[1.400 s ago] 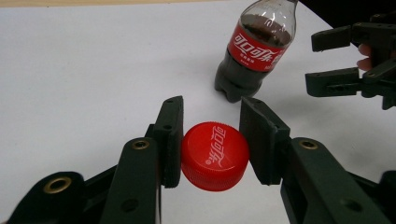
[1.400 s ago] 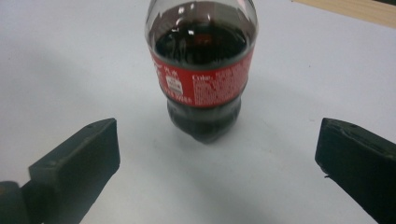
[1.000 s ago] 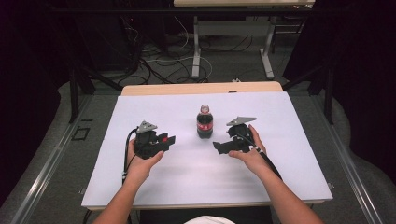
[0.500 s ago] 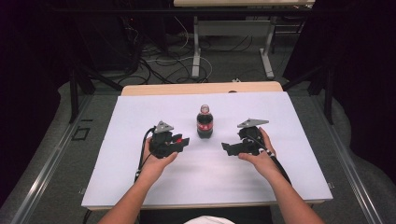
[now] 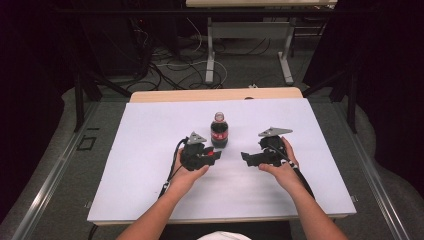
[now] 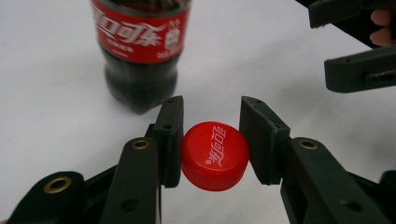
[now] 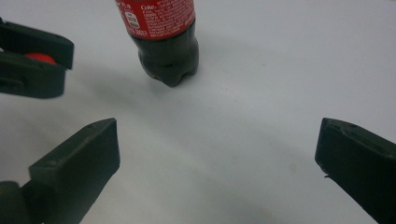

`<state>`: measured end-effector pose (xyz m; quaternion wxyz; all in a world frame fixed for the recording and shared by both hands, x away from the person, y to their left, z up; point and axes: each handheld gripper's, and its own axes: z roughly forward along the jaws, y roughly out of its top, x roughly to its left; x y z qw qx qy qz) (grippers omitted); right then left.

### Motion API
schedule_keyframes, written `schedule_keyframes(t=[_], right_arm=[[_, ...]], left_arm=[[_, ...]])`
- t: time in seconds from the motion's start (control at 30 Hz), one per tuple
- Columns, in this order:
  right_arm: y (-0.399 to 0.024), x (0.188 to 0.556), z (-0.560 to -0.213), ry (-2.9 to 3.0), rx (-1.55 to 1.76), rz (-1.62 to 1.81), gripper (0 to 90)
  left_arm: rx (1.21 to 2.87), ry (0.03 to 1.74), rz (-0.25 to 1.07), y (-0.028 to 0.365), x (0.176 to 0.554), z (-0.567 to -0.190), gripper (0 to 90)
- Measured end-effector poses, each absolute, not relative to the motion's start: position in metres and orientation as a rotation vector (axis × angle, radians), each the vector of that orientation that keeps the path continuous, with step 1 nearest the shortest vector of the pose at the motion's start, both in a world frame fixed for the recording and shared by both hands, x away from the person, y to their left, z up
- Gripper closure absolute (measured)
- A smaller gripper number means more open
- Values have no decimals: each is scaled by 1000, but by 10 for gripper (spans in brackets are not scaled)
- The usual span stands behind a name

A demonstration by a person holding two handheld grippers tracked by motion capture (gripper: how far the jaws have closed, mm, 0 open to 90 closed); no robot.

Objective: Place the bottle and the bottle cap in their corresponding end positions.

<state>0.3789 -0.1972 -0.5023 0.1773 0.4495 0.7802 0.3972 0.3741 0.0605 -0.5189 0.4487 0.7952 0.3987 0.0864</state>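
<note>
A small cola bottle [image 5: 219,131] with a red label stands upright near the middle of the white table [image 5: 140,150]; its foot shows in the left gripper view as the bottle [image 6: 140,51] and in the right gripper view as the bottle [image 7: 163,42]. My left gripper [image 5: 214,155] sits just left of and in front of the bottle, shut on a red bottle cap [image 6: 215,155] held between its pads. The cap [image 5: 213,154] shows as a red speck at the jaw tips. My right gripper [image 5: 246,157] stands to the bottle's right, jaws wide apart with nothing between them [image 7: 215,158].
The white table top has free room all around the bottle. Beyond its far wooden edge [image 5: 215,94] lie cables and table legs on a grey floor. In the right gripper view the left gripper's jaws [image 7: 32,60] reach in at the upper left.
My left hand has moved right and toward the bottle with the cap in its jaws. My right hand shifted slightly right early on, then kept still.
</note>
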Motion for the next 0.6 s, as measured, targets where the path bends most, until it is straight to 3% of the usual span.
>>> schedule_keyframes(t=[0.6], right_arm=[[-200,378,-505,2199,1286,1111,4]], left_arm=[[2059,914,180,43,361,-559,615]])
